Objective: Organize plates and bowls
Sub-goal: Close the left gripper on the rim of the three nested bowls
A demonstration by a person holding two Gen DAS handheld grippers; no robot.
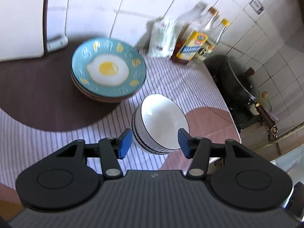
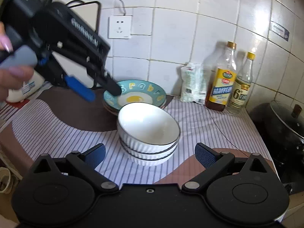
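Both grippers, left gripper and right gripper, gape wide and hold nothing; white bowls sit stacked near, egg plates piled far left, probably sorted alike.

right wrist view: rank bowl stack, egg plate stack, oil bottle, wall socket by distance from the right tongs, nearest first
1. Bowl stack: straight ahead of the right tongs, just past the open fingertips.
2. Egg plate stack: behind the bowls, slightly left.
3. Oil bottle: back right, by the wall.
4. Wall socket: up on the tiles, behind the plates.

Items 2 and 3 are close; the plates look nearer.
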